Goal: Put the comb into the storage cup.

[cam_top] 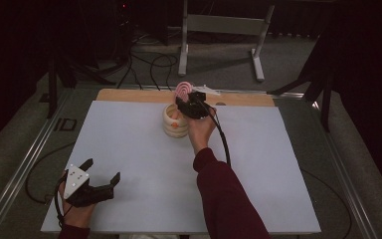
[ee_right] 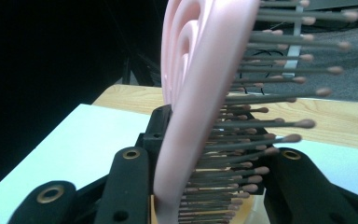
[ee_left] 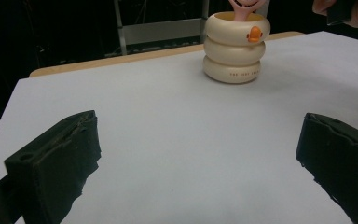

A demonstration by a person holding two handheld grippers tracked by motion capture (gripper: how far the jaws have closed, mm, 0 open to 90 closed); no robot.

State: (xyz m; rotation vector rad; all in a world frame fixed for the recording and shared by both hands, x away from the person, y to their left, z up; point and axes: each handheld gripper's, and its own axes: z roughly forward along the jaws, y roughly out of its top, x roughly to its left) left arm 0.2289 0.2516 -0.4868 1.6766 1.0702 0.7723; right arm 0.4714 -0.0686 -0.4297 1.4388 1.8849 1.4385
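the pink hairbrush (cam_top: 183,89) is clamped upright by the right gripper (cam_top: 191,105), handle inside the cream holder (cam_top: 175,121), for vertical storage. the left gripper (cam_top: 95,185) is parked open, clear of the work.

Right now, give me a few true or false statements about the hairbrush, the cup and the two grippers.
1. The right gripper is shut on the pink hairbrush. True.
2. The hairbrush lies flat on the table. False: it stands upright over the cream cup.
3. The left gripper is open and holds nothing. True.
4. The cup is blue. False: it is cream with an orange mark.
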